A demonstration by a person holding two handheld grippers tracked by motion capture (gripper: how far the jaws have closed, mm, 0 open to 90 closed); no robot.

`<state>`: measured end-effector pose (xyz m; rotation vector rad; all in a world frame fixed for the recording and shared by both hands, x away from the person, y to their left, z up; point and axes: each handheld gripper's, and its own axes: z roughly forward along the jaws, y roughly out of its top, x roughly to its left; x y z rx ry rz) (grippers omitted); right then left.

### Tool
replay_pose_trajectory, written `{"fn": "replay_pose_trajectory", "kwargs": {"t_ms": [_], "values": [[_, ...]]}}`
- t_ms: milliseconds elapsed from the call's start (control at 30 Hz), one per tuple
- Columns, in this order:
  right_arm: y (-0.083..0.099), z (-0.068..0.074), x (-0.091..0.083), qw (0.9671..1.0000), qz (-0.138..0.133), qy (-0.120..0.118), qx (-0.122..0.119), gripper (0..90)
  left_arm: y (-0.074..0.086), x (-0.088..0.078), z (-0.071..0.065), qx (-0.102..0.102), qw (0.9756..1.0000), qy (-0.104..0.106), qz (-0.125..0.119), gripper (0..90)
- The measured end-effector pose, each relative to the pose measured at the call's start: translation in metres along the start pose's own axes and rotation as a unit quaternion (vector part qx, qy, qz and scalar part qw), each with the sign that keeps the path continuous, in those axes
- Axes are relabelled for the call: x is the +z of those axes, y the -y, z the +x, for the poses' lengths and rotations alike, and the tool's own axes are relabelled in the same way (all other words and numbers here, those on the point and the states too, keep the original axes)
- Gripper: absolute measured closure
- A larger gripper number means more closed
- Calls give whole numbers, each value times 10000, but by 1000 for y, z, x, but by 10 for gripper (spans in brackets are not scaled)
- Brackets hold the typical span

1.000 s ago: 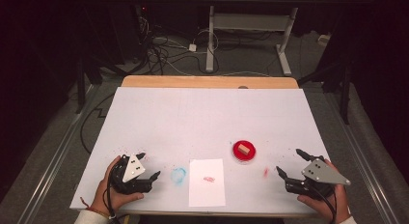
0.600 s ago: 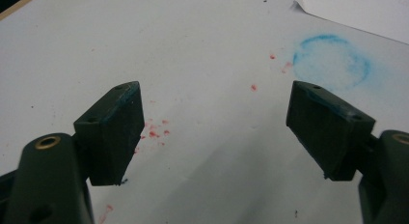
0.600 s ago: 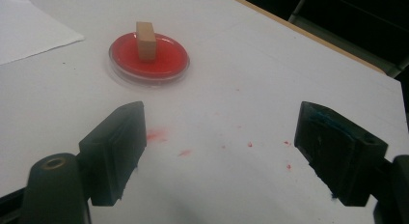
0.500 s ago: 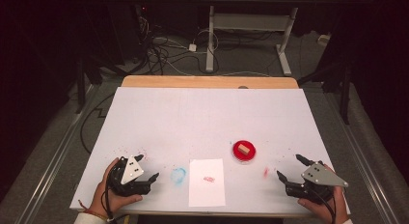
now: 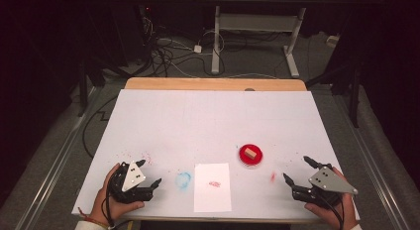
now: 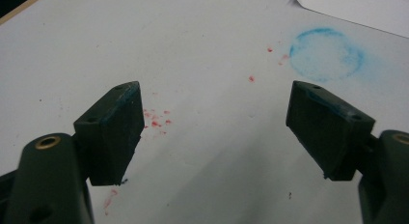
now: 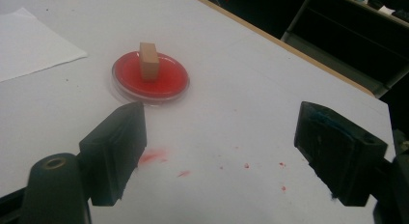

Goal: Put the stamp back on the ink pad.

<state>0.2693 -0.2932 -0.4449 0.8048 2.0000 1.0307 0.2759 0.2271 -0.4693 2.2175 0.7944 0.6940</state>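
A small wooden block [image 5: 250, 152] stands on end in a shallow red dish [image 5: 243, 159], right of centre. In the right gripper view, the block [image 7: 149, 61] and dish [image 7: 171, 84] lie ahead of the jaws to the left. A white paper sheet [image 5: 213, 195] bearing a red mark [image 5: 214, 184] lies near the front edge. My left gripper [image 5: 150, 171] rests open at the front left, with bare table between its jaws [image 6: 214, 122]. At the front right my right gripper [image 5: 296, 168] is open and holds nothing [image 7: 219, 132].
A blue ring stain [image 5: 183, 180] [image 6: 325, 54] marks the white tabletop [image 5: 208, 121] left of the paper. Red specks [image 6: 156, 120] and a red smear [image 5: 273, 177] [image 7: 152, 157] dot the surface. The sheet's corner [image 6: 357, 9] lies beyond the blue ring. A desk frame and cables stand behind the table.
The right gripper has drifted slightly toward the near edge. The left gripper has hardly moved. Both stay open.
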Motion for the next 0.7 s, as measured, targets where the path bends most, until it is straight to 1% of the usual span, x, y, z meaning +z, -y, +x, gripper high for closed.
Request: {"fn": "replay_pose_trajectory", "kwargs": {"t_ms": [67,233,300,400,533,700], "values": [[0,0,0,10000,-12,-31,-3,207,0,0,0,8,10000,-2,21,207],[0,0,-1,10000,-28,6,-19,205,-1,2,0,-4,10000,12,11,208],[0,-1,-1,10000,-39,6,10,205,-1,2,0,-5,10000,21,19,208],[1,-1,-1,10000,-37,39,-19,205,-1,3,1,0,10000,34,26,208],[1,0,-1,10000,-33,19,-39,205,-2,4,1,11,10000,44,30,209],[2,0,-1,10000,-22,51,-7,205,-4,5,1,7,10000,42,24,209]]}}
